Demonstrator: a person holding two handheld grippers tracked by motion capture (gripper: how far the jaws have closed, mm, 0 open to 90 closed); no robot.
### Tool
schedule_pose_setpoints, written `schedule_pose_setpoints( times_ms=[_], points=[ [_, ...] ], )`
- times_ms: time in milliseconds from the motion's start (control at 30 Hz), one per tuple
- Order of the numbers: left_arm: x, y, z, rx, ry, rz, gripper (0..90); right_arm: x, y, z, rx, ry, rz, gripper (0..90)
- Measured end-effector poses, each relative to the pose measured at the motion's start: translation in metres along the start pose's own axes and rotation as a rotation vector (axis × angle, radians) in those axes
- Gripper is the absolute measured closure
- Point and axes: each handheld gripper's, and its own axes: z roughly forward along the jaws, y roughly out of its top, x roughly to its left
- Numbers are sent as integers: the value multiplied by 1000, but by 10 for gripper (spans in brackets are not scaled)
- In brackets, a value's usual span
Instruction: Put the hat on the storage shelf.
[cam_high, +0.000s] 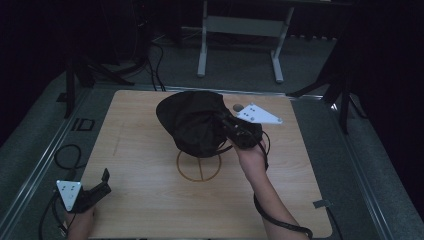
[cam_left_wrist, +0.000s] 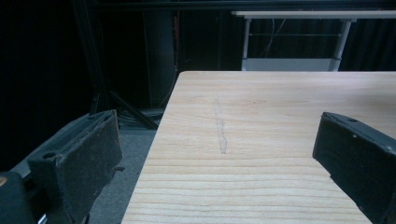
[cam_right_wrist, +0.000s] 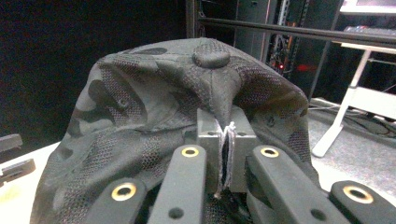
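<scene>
Right gripper (cam_right_wrist: 224, 154) pinches the cap (cam_high: 192, 122) by a thin crown fold, above the table's circle mark (cam_high: 198, 166); fold could slip. Left gripper (cam_left_wrist: 219, 154) spread, idle.

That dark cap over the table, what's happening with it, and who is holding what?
A person is working at a wooden table with hand-held tongs in each hand. The right tongs are shut on a fold of a dark camouflage cap, holding it above a circle drawn on the tabletop. The left tongs sit open near the table's near left corner, holding nothing.
</scene>
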Motion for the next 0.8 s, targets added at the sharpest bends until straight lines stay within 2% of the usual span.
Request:
schedule_pose_setpoints(
  times_ms=[233,433,633,700,800],
  points=[
    [0,0,0,0,-1,-1,18,-2,-3,0,6,12,11,860],
    [0,0,0,-1,-2,-5,18,2,-9,2,18,22,4,834],
    [0,0,0,0,-4,-2,18,2,-17,5,33,45,19,719],
    [0,0,0,1,-4,-2,18,2,-18,5,34,45,16,709],
    [0,0,0,3,-6,-3,18,2,-19,7,41,48,22,634]
  ],
)
